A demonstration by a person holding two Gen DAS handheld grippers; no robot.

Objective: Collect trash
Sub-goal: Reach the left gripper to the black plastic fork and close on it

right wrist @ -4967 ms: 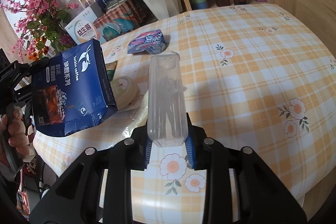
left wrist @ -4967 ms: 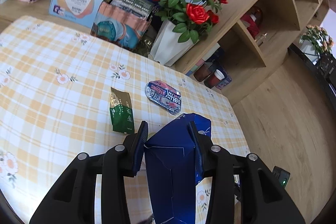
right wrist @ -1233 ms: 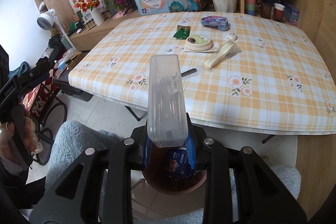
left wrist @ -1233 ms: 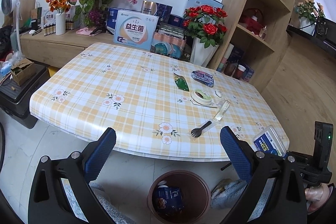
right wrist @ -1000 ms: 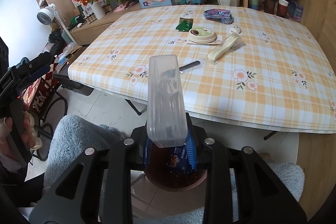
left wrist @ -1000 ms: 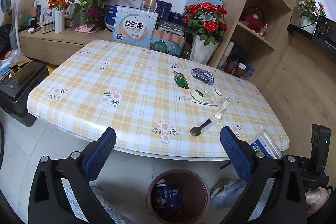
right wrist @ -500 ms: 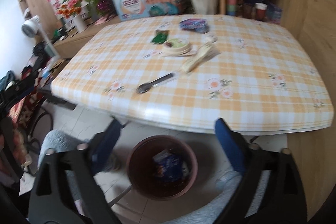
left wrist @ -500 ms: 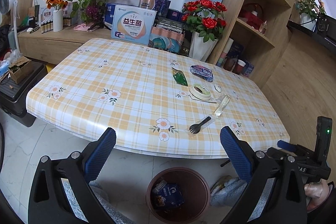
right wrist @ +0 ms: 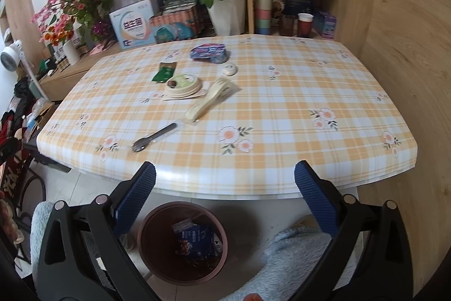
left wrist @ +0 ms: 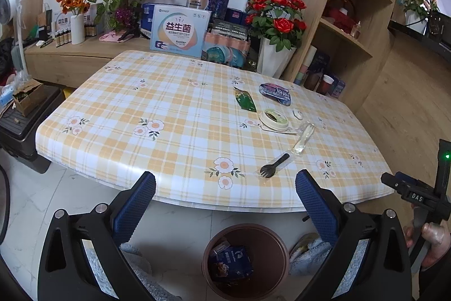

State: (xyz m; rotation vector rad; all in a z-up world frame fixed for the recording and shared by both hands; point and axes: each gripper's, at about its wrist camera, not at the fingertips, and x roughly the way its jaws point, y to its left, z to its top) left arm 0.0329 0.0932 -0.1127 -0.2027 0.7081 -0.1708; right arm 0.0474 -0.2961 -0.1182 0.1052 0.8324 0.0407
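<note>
Below both wide-open, empty hand-held grippers (left wrist: 225,188) (right wrist: 224,182), a brown bin (right wrist: 182,241) holds a crumpled blue carton (right wrist: 196,240).

Left gripper (left wrist: 225,188) angled downward, jaws spread wide and empty, right gripper (right wrist: 225,184) tilted down, jaws just opened to full width, nothing between them, right hand (left wrist: 431,244) gripping its handle

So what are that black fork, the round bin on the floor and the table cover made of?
The fork looks like thin matte black plastic, the disposable kind. The bin seems to be smooth brown plastic, though its even, dull wall leaves glazed pottery possible. The table cover is probably wipeable vinyl: its printed checks and flowers carry a soft sheen at the edge.
</note>
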